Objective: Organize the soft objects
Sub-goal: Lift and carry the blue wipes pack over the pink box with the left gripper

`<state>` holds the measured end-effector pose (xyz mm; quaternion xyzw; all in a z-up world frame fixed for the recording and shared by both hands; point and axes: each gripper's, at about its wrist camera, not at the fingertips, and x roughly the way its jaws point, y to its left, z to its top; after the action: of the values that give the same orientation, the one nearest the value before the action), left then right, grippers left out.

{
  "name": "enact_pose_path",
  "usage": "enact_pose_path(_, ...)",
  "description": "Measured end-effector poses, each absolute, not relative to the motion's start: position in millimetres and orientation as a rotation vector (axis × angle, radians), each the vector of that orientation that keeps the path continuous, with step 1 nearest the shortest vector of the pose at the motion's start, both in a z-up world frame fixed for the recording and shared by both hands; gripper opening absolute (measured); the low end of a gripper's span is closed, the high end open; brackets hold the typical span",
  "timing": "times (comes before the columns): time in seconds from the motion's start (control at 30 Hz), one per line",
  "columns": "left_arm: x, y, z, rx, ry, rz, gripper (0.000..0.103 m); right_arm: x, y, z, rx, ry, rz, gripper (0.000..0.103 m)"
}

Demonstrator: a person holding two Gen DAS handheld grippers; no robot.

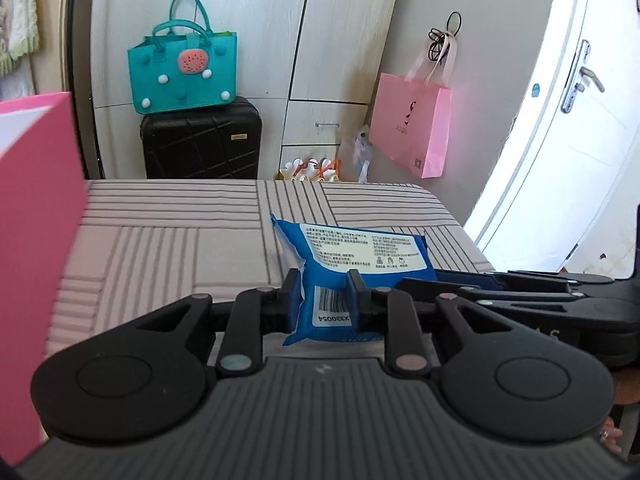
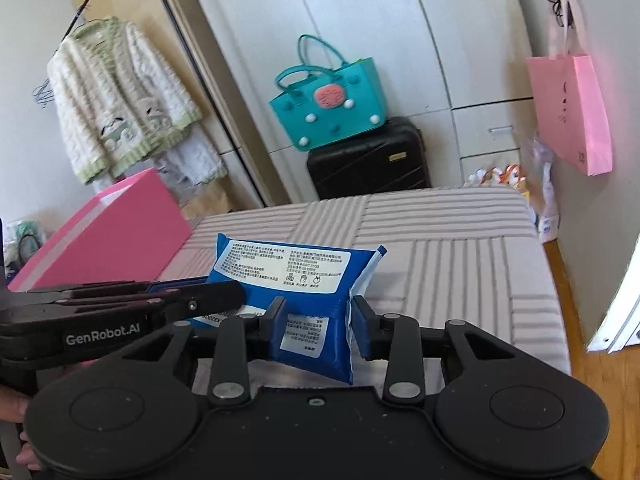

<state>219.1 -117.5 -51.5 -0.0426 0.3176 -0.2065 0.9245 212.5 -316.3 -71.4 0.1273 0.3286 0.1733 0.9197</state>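
"GenRobot.AI" gripper (image 2: pixel 192 300) — blue pack (image 2: pixel 304 280)

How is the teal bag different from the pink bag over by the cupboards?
The teal bag stands on a black suitcase; the pink bag hangs on the wall. The teal one has white pompoms and stiff looped handles; the pink one is plain, flat paper with soft ribbon handles. Both are empty-handed carry bags with two handles.
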Motion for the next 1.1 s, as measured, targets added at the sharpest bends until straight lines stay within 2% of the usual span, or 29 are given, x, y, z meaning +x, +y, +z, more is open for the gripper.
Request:
enact_pose_path(0.2, 190.6, -99.5, -37.2, -0.059, 0.711, -0.489, 0.022, 182.5, -295.7, -57.1, 0.206, 0.705, 0.347, 0.043)
enact_pose_path(0.37, 164.3, -83.3, -23.7, -0.046, 0.670, -0.482, 0.022, 159.2, -277.0, -38.6, 0.175, 0.691, 0.367, 0.046)
enact_pose_path(0.5, 145.6, -64.2, -11.3, -0.083, 0.655, -0.494, 0.022, 140.8, -261.0, -21.5, 0.094, 0.667, 0.416, 0.054)
enact_pose_path(0.87, 107.6, -15.5, 23.0, -0.118, 0.622, -0.573, 0.023, 109.9, -230.6, 18.1, 0.027, 0.616, 0.507, 0.056)
enact_pose_path(0.97, 104.1, -6.3, 31.9, -0.103, 0.630, -0.588, 0.023, 106.6, -219.7, 27.0, 0.016, 0.612, 0.529, 0.062)
enact_pose_path(1.1, 106.9, 0.3, 45.4, -0.064, 0.635, -0.633, 0.023, 106.0, -204.1, 43.3, -0.041, 0.578, 0.511, 0.063)
